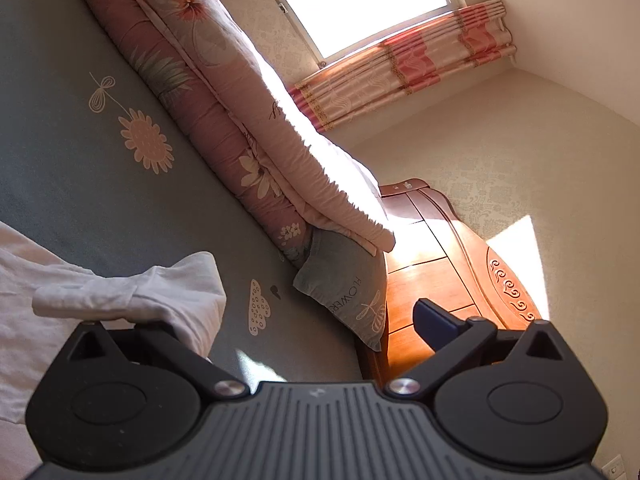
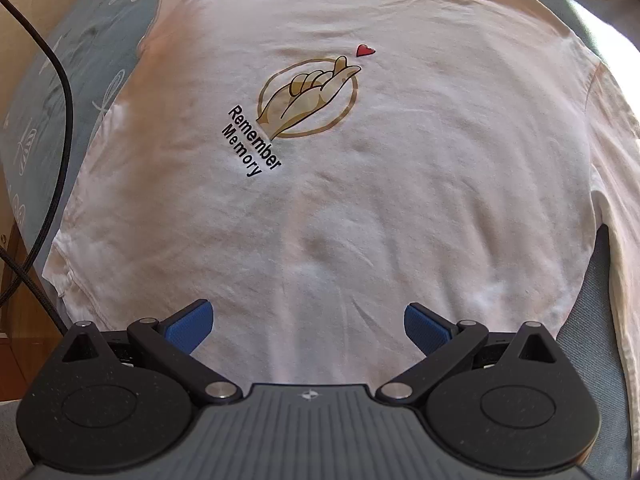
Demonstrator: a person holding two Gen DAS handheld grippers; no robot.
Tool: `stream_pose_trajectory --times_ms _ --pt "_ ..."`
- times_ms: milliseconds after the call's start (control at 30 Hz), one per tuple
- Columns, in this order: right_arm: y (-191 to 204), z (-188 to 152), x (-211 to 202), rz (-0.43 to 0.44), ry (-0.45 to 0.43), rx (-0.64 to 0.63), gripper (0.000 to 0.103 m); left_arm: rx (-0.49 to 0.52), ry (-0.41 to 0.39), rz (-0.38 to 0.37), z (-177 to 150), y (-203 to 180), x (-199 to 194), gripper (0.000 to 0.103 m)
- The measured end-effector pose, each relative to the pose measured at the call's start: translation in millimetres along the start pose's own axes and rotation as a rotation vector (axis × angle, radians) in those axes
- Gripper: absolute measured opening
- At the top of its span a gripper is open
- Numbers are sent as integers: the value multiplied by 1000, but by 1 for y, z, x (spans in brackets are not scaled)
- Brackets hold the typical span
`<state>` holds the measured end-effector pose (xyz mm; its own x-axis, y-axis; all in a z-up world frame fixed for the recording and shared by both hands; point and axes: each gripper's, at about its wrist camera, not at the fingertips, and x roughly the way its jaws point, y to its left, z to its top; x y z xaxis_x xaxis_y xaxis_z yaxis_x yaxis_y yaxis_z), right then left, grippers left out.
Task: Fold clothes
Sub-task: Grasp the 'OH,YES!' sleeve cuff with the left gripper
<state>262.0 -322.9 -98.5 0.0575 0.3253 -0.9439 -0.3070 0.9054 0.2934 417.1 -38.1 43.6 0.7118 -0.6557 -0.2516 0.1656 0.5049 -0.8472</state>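
Note:
A white long-sleeved shirt [image 2: 360, 200] lies flat, front up, on the blue-grey bed sheet [image 2: 80, 40], with a hand-and-heart print and "Remember Memory" [image 2: 252, 144] on the chest. My right gripper [image 2: 308, 326] is open just above the shirt's lower hem, nothing between its blue pads [image 2: 188, 324]. In the left wrist view, the bunched end of a white sleeve [image 1: 140, 296] lies on the sheet [image 1: 80, 180]. My left gripper [image 1: 308, 328] is open; the sleeve cloth covers its left finger, and its right blue pad [image 1: 436, 328] is bare.
A rolled pink floral quilt [image 1: 208, 92] and a grey pillow [image 1: 344, 292] lie along the bed's far side by the wooden headboard [image 1: 440, 264]. A window [image 1: 368, 0] with a pink curtain [image 1: 404, 64] is behind. A black cable [image 2: 60, 120] hangs left of the shirt.

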Motion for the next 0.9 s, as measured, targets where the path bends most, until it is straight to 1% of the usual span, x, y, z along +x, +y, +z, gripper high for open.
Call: stream_pose_trajectory --times_ms 267,400,533,600,667,900 --pt "-3 -14 0 -15 43 6 103 86 176 35 -37 10 31 102" --pt "-7 -19 3 -21 54 17 103 96 238 84 -50 24 43 102" --pt "-5 -19 5 -21 54 19 103 121 274 120 -58 28 51 102" --pt "-4 -18 4 -20 53 18 103 141 278 122 -60 25 54 102" --pt "-3 -17 4 -15 53 19 103 167 262 108 -59 17 53 102" --pt "-3 -16 5 -12 54 23 103 265 176 43 -49 -18 49 102"
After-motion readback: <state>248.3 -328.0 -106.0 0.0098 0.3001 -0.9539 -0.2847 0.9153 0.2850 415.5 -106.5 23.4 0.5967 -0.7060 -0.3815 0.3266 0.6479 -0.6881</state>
